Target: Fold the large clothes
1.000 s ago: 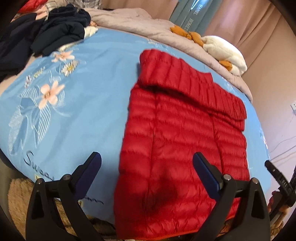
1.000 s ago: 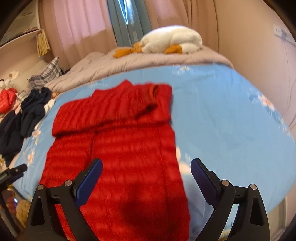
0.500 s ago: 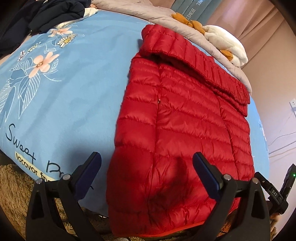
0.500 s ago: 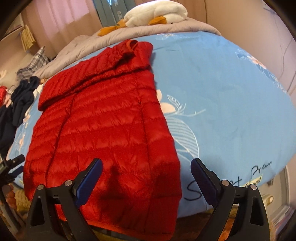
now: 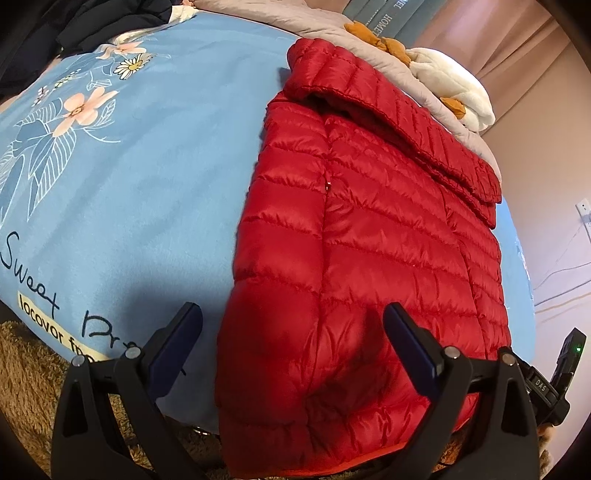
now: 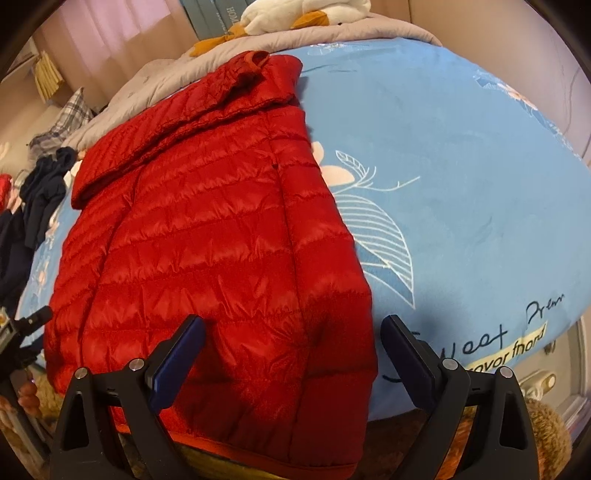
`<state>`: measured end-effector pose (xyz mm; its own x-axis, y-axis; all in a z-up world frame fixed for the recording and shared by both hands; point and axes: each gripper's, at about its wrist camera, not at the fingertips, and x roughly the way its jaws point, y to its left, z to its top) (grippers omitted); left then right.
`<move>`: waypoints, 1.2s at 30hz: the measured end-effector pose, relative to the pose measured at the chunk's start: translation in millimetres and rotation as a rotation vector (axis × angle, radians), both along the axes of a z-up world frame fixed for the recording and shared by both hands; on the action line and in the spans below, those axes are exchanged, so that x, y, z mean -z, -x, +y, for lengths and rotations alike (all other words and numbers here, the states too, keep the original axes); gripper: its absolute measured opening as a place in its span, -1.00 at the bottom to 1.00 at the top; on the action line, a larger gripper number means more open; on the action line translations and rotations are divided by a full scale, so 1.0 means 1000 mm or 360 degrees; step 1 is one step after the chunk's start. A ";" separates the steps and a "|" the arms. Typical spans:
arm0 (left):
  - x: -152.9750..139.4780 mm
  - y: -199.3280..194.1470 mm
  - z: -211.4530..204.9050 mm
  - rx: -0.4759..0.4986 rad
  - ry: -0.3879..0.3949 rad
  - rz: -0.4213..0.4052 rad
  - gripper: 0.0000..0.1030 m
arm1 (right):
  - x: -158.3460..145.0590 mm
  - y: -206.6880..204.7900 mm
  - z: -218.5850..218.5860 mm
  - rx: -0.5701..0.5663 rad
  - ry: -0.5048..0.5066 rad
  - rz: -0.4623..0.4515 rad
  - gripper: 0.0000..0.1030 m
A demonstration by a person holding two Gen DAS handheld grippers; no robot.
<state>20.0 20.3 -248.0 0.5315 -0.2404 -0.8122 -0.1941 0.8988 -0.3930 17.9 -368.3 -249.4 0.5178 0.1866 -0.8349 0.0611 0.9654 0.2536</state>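
1. Since the earlier frames both tools had been brought down and in toward the near hem of the red down jacket (image 5: 369,258), so that the garment filled far more of each view and the dark clothes pile (image 5: 92,22) had slid to the top edge.
2. The left tool (image 5: 291,343) was held spread wide and empty, poised over the jacket's lower left corner, with one blue pad over the blue bedspread (image 5: 129,192) and the other over the red fabric.
3. The right tool (image 6: 291,350) was likewise held apart, gripping nothing, and straddled the lower right corner of the jacket.
4. The jacket was laid flat on the bed, sleeves folded in, its collar end toward the grey quilt (image 6: 155,77) and the white plush toy (image 5: 450,85), and its hem draped over the bed's near edge.
5. Several risks were judged from here:
   - Only the top layer of the slick, puffy shell might be pinched, so the folded-in sleeves could be left behind or shaken loose.
   - The bedspread might be caught together with the hem by the left tool's outer pad.
   - If the two corners were lifted unevenly, the fold could be skewed.
   - The overhanging hem might be dragged off the bed by its own weight.
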 end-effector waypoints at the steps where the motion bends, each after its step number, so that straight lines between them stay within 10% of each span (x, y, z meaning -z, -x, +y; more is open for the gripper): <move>1: 0.001 0.000 0.001 -0.0001 0.0004 0.0000 0.90 | 0.001 0.000 -0.001 0.0000 -0.0002 0.0001 0.85; 16: 0.005 -0.002 -0.003 0.0045 0.0120 -0.0003 0.71 | 0.004 -0.003 0.006 -0.0050 -0.0069 0.0015 0.74; 21: 0.006 -0.002 -0.006 0.0064 0.0140 0.0006 0.44 | 0.004 -0.003 0.010 -0.0088 -0.0084 0.0011 0.43; 28: 0.006 0.000 -0.009 0.0100 0.0154 0.0002 -0.57 | -0.001 -0.004 0.015 -0.0137 -0.0075 -0.0025 -0.42; 36: -0.027 0.009 -0.013 0.0113 0.0092 -0.0141 -0.71 | -0.030 0.001 0.016 -0.0173 -0.0130 -0.0178 -0.74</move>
